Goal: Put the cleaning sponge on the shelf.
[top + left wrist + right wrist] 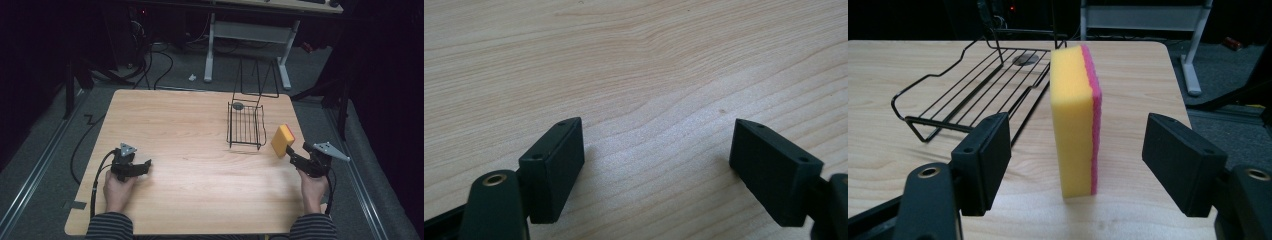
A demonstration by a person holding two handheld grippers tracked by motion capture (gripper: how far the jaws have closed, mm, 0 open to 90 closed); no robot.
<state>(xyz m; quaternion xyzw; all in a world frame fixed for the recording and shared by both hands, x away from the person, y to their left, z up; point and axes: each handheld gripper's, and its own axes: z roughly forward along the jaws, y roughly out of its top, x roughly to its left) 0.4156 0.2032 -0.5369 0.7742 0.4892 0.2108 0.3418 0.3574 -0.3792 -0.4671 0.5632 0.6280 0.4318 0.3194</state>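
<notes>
- Sponge (1075,120): it is yellow with a thin pink side. It stands up tall on its narrow end on the table (190,165).
- In the high view the sponge (282,140) is near the right edge of the table, just beside the black wire rack (246,125).
- The right gripper (1075,160) has its jaws spread wide. The sponge stands between them, and there is a gap on each side, so nothing pinches it.
- The left gripper (656,165) also has its jaws spread wide, with bare wood between them. It sits low by the table's left edge, well apart from the sponge.
- The rack has a small grey round thing (238,106) at its far end.
- The middle of the table is bare wood, with lots of room between the two hands.
- The right hand (312,187) is close to the table's right edge.
</notes>
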